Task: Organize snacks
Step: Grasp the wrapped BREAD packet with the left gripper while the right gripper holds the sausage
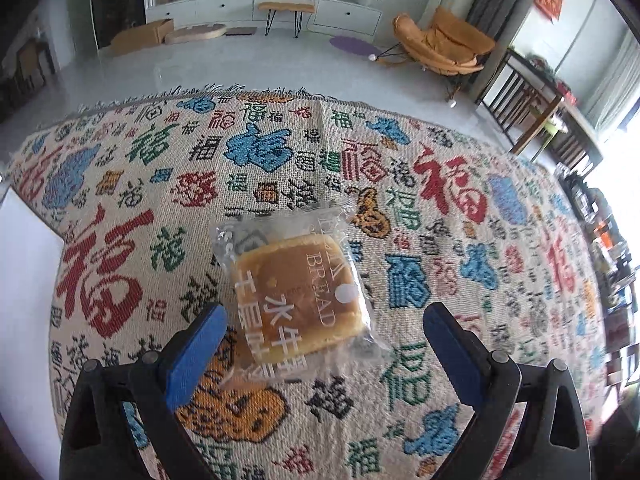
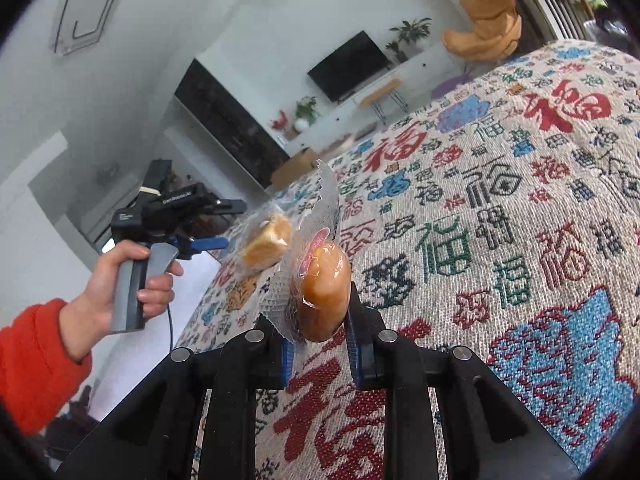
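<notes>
A square bread (image 1: 298,292) in a clear wrapper lies flat on the patterned cloth (image 1: 440,208). My left gripper (image 1: 324,344) hangs open just above it, its blue pads (image 1: 196,356) standing wide on either side of the packet's near end. In the right wrist view my right gripper (image 2: 320,354) is shut on a vacuum-packed orange-brown snack (image 2: 322,292), held upright off the cloth (image 2: 500,240). That view also shows the bread (image 2: 266,246) near the cloth's far left edge, and the left gripper (image 2: 208,232) beside it, held by a hand with a red sleeve.
The cloth covers a wide table whose left edge (image 1: 52,264) drops to a white floor. Beyond the far edge are a white TV cabinet (image 1: 260,4), a small stool (image 1: 286,10) and an orange chair (image 1: 444,46). A dark wooden chair (image 1: 524,108) stands at the right.
</notes>
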The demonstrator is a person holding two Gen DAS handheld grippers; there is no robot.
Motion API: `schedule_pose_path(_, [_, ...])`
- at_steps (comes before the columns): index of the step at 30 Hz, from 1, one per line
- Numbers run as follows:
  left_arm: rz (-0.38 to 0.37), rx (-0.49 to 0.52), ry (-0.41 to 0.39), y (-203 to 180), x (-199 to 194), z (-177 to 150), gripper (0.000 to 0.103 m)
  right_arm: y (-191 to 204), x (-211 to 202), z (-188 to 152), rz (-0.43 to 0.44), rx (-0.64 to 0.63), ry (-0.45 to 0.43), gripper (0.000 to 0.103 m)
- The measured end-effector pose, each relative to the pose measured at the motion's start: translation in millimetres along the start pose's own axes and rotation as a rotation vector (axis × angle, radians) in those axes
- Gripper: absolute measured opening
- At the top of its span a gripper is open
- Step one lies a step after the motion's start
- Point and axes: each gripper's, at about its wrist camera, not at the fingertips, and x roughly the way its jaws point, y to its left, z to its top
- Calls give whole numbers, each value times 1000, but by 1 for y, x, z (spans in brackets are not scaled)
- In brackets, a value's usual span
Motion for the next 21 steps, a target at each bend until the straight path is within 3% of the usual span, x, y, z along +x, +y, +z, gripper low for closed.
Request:
schedule_pose_path(3, [102, -12, 5, 2, 21, -1, 98, 7, -2, -1, 0, -37, -20, 22])
schedule_pose_path(8, [104, -81, 65, 15, 51, -5, 97, 0, -13, -1, 8, -2, -71, 22])
schedule_pose_path(9, [102, -74, 40, 14, 48, -7, 81, -1, -13, -1, 12, -1, -71, 22])
schedule_pose_path(10, [91, -64, 12, 14, 42, -10, 73, -1, -14, -2, 12, 0, -70, 22])
schedule_pose_path(12, [100, -48, -13, 19, 26, -21, 70, -4, -13, -1, 15, 11, -68, 22])
schedule_pose_path(15, [51, -49, -63, 33, -15, -53, 70, -7, -15, -1, 14, 24, -74, 22])
schedule_pose_path(21, [154, -64, -112, 65, -98, -149, 70, -9, -9, 1, 15, 21, -49, 22])
